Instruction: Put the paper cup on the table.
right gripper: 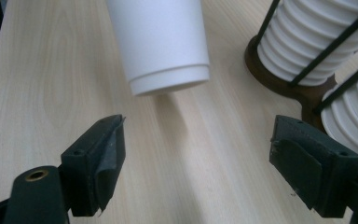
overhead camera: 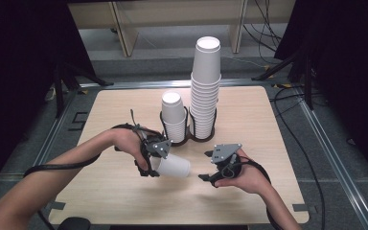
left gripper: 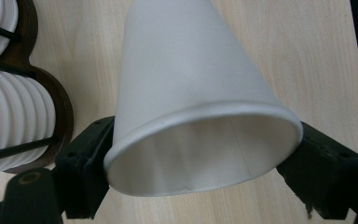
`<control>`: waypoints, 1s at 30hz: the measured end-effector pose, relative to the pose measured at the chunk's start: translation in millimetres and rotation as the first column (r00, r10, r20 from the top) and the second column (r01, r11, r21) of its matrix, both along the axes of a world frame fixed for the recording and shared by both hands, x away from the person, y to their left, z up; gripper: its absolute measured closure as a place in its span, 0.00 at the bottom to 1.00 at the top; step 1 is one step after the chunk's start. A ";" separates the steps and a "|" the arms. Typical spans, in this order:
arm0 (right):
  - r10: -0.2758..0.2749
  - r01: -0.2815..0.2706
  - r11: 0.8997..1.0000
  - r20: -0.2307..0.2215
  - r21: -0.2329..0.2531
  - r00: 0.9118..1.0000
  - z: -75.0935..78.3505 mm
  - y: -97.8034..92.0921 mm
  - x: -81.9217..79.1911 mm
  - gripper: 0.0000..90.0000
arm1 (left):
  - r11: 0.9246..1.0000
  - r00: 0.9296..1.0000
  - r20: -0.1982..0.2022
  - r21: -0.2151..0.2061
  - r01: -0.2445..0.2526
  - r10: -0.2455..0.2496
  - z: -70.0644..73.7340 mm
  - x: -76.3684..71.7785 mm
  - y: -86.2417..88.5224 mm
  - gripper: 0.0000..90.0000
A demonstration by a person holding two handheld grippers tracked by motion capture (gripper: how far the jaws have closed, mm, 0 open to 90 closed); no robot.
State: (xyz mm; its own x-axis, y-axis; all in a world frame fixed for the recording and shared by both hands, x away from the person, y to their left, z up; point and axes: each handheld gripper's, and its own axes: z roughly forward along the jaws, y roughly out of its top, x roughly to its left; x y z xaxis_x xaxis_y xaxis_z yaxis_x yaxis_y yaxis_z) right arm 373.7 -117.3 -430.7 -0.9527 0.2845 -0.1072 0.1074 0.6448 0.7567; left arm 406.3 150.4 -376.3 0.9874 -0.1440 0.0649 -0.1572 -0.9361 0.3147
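High view shows your left gripper point(overhead camera: 152, 165) holding a cup point(overhead camera: 175, 166) on its side above the table point(overhead camera: 268, 124), base pointing toward your right gripper point(overhead camera: 210, 166), in front of the holder point(overhead camera: 189, 139) with its short stack point(overhead camera: 174, 115) and tall stack point(overhead camera: 205, 86); left gripper view has the jaws clamped on the cup's rim point(left gripper: 205, 154) from both sides, mouth toward the camera; right gripper view has your right jaws spread wide and holding nothing, with the cup's base point(right gripper: 170, 77) hanging just ahead of them and a little to one side; the stacks point(right gripper: 317, 42) stand in their wire rack off to that view's right.

By my reading you are mid-handover, or readying the cup for stacking; it is lifted, not yet placed. If you mean to pass it, bring the right jaws forward and centre them on the base end, close gently so the thin wall does not crush, then free the left; if you mean to stack it, turn it base up and lower it over the short stack, clear of the wires.
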 end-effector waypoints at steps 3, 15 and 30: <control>0.008 -0.008 1.000 0.009 0.003 1.000 2.7 7.4 1.8 0.21 | 1.000 1.000 0.007 0.006 0.009 -0.009 3.0 0.9 -1.6 0.18; 0.054 -0.054 0.998 0.026 0.014 0.998 7.7 29.4 5.2 0.21 | 0.999 1.000 -0.004 0.030 0.018 -0.018 3.7 0.1 -6.9 0.18; 0.100 -0.101 0.995 0.020 0.019 0.995 7.0 53.7 7.4 0.21 | 0.995 0.998 0.008 0.080 0.060 -0.061 8.1 1.7 -13.2 0.18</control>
